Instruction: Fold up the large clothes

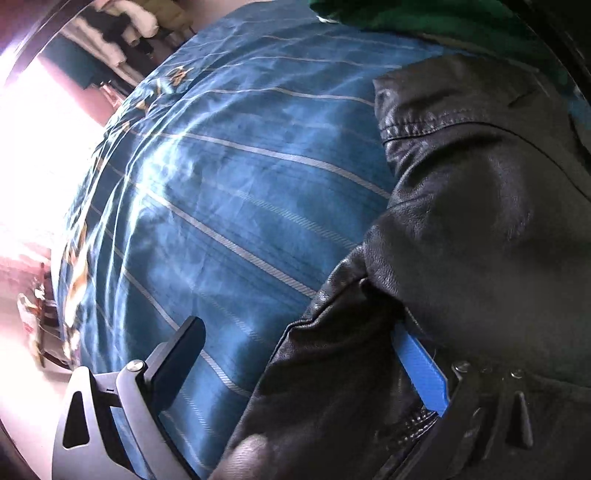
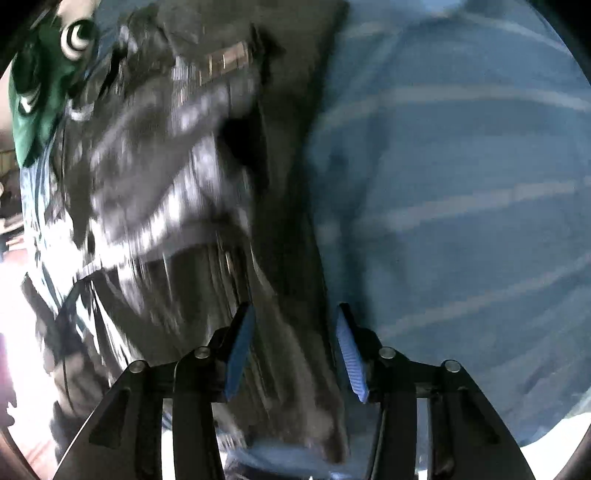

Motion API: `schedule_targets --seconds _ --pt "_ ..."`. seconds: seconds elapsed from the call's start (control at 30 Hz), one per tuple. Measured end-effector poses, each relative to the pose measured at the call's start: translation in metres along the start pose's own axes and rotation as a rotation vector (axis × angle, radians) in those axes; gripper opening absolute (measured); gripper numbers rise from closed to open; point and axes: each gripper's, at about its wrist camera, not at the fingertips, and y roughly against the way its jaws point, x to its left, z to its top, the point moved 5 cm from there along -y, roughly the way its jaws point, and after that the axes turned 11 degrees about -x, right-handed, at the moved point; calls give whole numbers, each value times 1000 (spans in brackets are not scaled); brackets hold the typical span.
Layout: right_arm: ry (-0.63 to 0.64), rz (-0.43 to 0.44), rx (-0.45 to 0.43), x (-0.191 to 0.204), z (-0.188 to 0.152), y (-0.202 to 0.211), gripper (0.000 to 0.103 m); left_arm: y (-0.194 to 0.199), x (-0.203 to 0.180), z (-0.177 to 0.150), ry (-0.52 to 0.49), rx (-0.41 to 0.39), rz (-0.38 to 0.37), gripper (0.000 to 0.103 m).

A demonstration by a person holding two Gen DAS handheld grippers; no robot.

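Note:
A black leather jacket (image 1: 461,221) lies on a blue striped bedspread (image 1: 229,192). In the left wrist view it fills the right side and drapes over my left gripper's (image 1: 299,350) right finger, whose blue pad (image 1: 421,373) shows under a fold; the left finger (image 1: 177,354) stands apart over the bedspread, so the jaws are open. In the right wrist view the jacket (image 2: 192,192) is blurred and spreads left and centre. My right gripper (image 2: 293,347) is open, its fingers on either side of the jacket's right edge strip.
A green garment with a white print (image 2: 48,81) lies at the jacket's far end; it also shows in the left wrist view (image 1: 424,18). Bright light and room clutter (image 1: 122,40) lie beyond the bed's left edge. The bedspread (image 2: 461,184) extends right of the jacket.

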Motion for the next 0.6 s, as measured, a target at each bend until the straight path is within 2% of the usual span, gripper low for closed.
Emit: schedule_targets --seconds 0.07,0.13,0.2,0.3,0.43,0.47,0.53,0.6 --pt "-9 -3 46 -4 -23 -10 48 1 2 -2 35 -4 -20 103" --pt "-28 -40 86 -13 -44 -27 30 3 6 -1 57 26 -51 103" --pt "-79 -79 62 -29 -59 -35 25 10 12 -2 61 85 -69 103" --pt "-118 -137 40 -40 -66 -35 25 41 20 -4 6 76 -53 103" --pt "-104 -190 57 -28 -70 -26 30 71 30 -15 -102 21 -5 103" --pt "-88 -202 45 -23 -69 -20 32 71 29 -19 -124 18 1 103" --pt "-43 -206 -33 -1 -62 -7 36 61 26 -30 -174 19 25 103" --pt "-23 -205 -88 11 -55 0 36 39 23 -38 -191 56 51 103"
